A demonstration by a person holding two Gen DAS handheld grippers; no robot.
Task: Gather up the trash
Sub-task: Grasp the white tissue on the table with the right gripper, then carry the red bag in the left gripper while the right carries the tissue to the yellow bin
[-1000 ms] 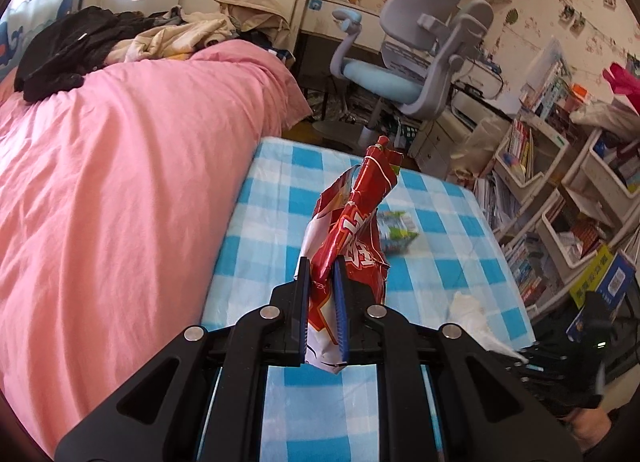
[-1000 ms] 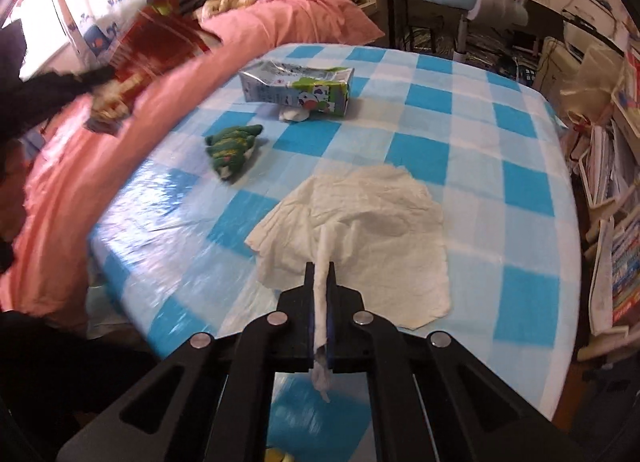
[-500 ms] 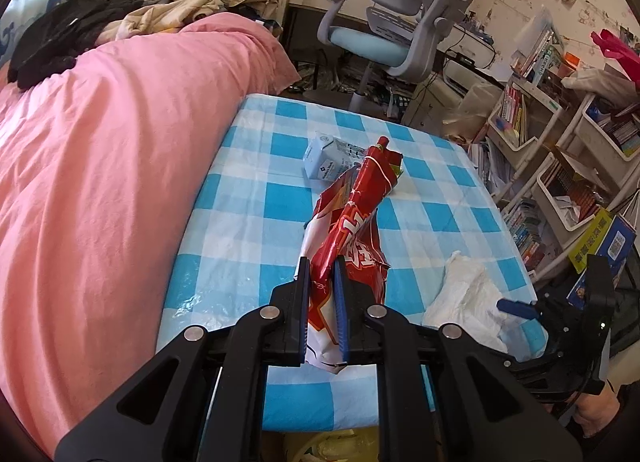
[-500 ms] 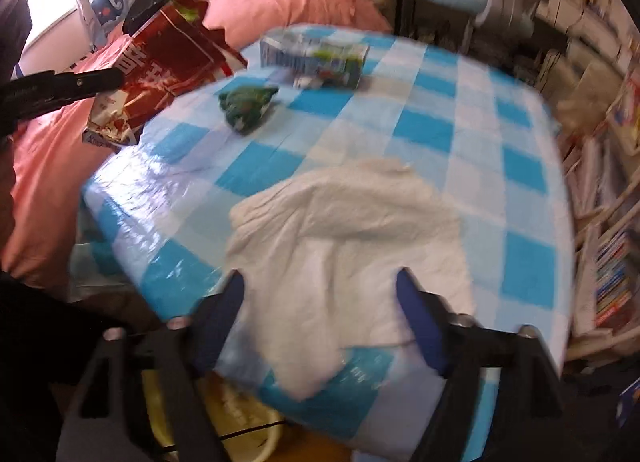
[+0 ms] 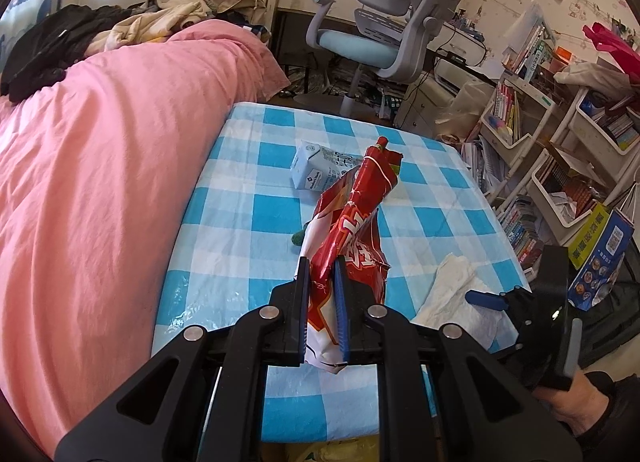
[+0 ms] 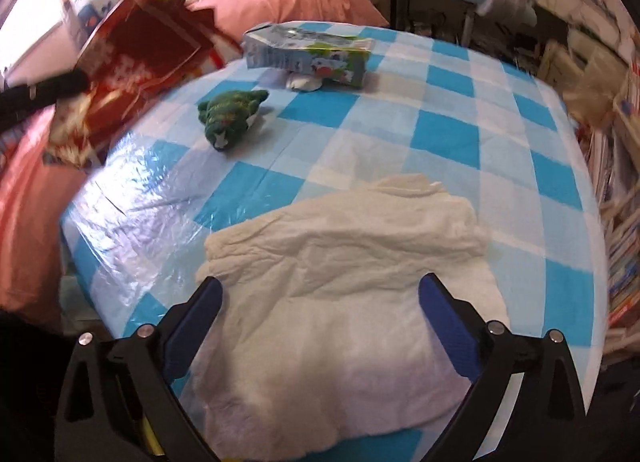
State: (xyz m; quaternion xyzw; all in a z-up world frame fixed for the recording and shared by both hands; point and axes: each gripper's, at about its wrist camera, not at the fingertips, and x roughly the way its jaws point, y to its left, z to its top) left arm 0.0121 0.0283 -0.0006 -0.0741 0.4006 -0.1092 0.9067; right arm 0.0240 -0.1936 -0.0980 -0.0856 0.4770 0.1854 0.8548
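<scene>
With the left gripper (image 5: 322, 294) pinching the red snack bag (image 5: 352, 229) above the counter's (image 6: 452, 109) near edge, the right gripper (image 6: 320, 316), spread wide around the crumpled white tissue (image 6: 352, 274), should descend and gather a thick fold toward 6 o'clock.

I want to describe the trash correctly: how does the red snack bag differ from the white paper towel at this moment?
The red snack bag is pinched in the shut left claw and held above the table; the white paper towel lies flat on the checked tablecloth, between the fingers of the open right claw. The bag is glossy and printed; the towel is plain and matte. Both are crumpled.
</scene>
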